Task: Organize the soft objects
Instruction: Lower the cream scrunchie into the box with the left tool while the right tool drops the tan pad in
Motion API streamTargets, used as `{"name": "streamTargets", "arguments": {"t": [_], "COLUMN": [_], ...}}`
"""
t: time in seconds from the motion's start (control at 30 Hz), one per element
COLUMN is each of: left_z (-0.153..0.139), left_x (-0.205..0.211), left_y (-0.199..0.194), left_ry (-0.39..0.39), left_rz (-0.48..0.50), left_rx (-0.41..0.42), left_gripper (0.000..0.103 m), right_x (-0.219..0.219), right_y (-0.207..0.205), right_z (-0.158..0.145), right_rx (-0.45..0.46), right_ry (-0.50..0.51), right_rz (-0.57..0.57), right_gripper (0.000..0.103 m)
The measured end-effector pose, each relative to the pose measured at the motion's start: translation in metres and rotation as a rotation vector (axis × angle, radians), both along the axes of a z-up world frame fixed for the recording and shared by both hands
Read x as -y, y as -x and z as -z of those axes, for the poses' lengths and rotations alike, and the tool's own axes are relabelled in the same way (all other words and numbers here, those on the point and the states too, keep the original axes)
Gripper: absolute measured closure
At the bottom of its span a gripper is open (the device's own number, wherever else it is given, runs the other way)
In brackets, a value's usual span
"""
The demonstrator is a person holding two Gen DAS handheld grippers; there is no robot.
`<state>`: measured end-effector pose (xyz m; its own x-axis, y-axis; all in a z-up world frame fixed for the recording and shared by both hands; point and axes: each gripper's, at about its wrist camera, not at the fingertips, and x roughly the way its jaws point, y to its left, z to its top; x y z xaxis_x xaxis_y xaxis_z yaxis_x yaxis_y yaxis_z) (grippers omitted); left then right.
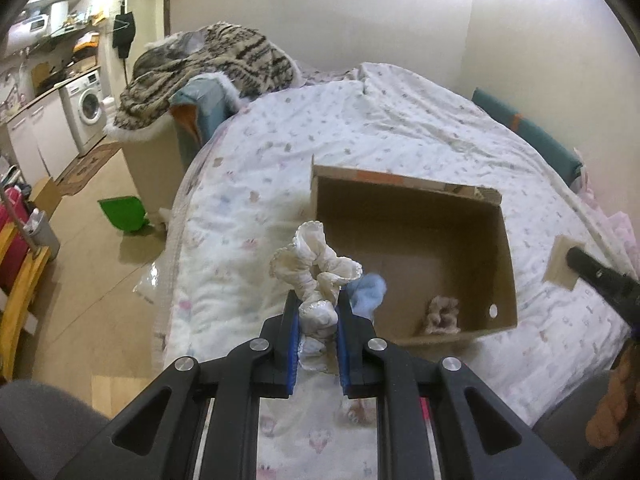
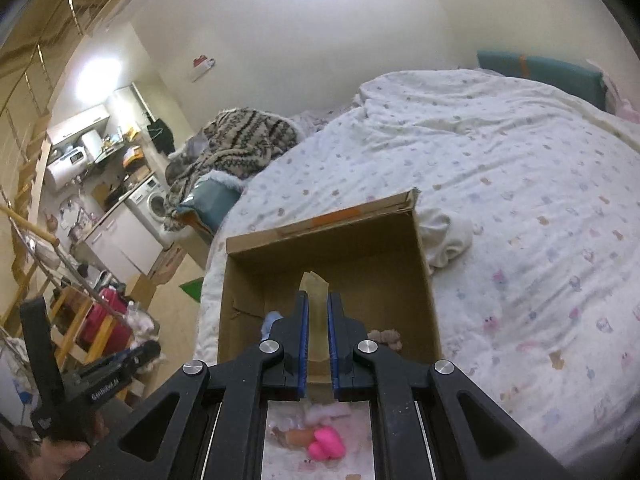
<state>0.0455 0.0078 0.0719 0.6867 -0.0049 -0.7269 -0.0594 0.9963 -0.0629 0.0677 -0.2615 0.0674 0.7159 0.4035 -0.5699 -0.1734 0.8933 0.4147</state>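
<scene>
The lower part of the cream ruffled cloth (image 1: 316,276) is pinched out of sight between the fingers of the left tool (image 1: 317,316). A pale blue soft thing (image 1: 368,292) shows only partly behind that tool's right finger; what it is cannot be told. In the right wrist view, the right tool (image 2: 318,320) covers the near wall of the cardboard box (image 2: 360,236), and a beige fluffy item (image 2: 386,337) peeks out beside it. The pink object (image 2: 326,446) below is blurred behind the tool's frame.
</scene>
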Motion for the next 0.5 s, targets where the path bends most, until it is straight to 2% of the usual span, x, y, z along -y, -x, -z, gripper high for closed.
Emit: {"name": "streamTargets", "arguments": {"t": [0.27,0.5], "left_z": [0.013,0.043], "left_x": [0.023,0.056], "left_y": [-0.044,-0.071], "left_ry": [-0.021,-0.026], "left_rz": [0.102,0.179], "left_rx": [-0.024,-0.061], "left_gripper": [0.089,0.089], "right_x": [-0.012,-0.015], "right_y": [-0.03,-0.044], "right_z": [0.036,0.069], "right_rx": [-0.093,-0.182], "right_ry": [0.032,0.082], "right_rz": [-0.029,-0.016], "right_gripper": [0.093,0.093]}}
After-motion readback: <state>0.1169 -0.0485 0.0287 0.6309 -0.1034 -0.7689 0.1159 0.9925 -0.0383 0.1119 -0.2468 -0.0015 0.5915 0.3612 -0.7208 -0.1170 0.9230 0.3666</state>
